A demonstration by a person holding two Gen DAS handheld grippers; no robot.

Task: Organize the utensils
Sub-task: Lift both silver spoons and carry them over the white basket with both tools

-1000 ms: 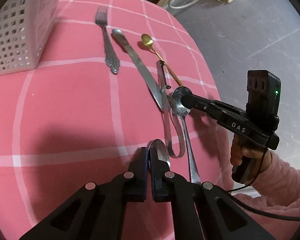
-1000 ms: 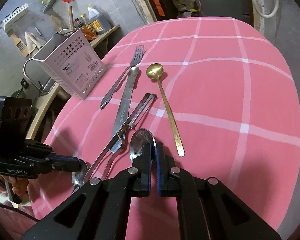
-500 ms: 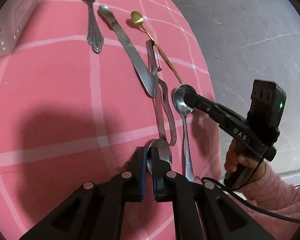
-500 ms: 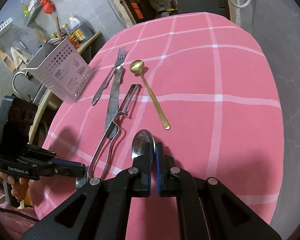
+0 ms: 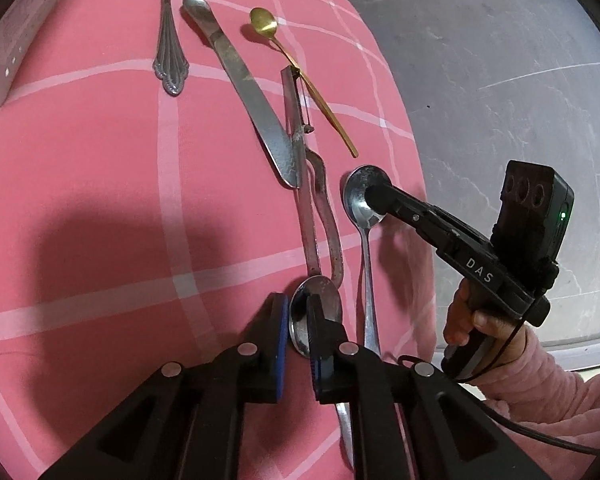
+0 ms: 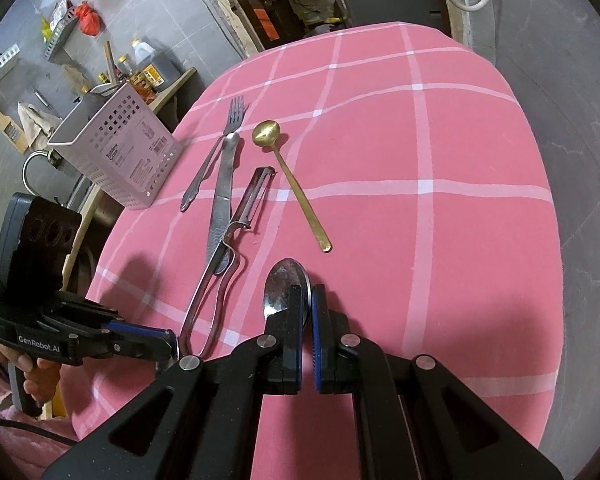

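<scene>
Each gripper is shut on a steel spoon, bowl forward. My left gripper (image 5: pixel 298 322) holds one spoon (image 5: pixel 320 300); its handle runs back under the fingers. My right gripper (image 6: pixel 306 312) holds the other spoon (image 6: pixel 282 284), whose bowl also shows in the left wrist view (image 5: pixel 360 196). Both hover low over the near edge of the pink checked table (image 6: pixel 420 140). On the cloth lie a fork (image 6: pixel 224 140), a table knife (image 6: pixel 222 200), a peeler (image 6: pixel 248 204) and a gold spoon (image 6: pixel 296 184). A white perforated caddy (image 6: pixel 116 152) stands at the table's left edge.
The table edge drops to grey floor (image 5: pixel 500 60) on the right. Behind the caddy is a wooden bench (image 6: pixel 168 88) with bottles and clutter. The person's hand in a pink sleeve (image 5: pixel 540 380) holds the right gripper.
Both grippers have drawn back toward the near table edge and risen a little, each carrying its spoon. The utensils on the cloth have not moved.
</scene>
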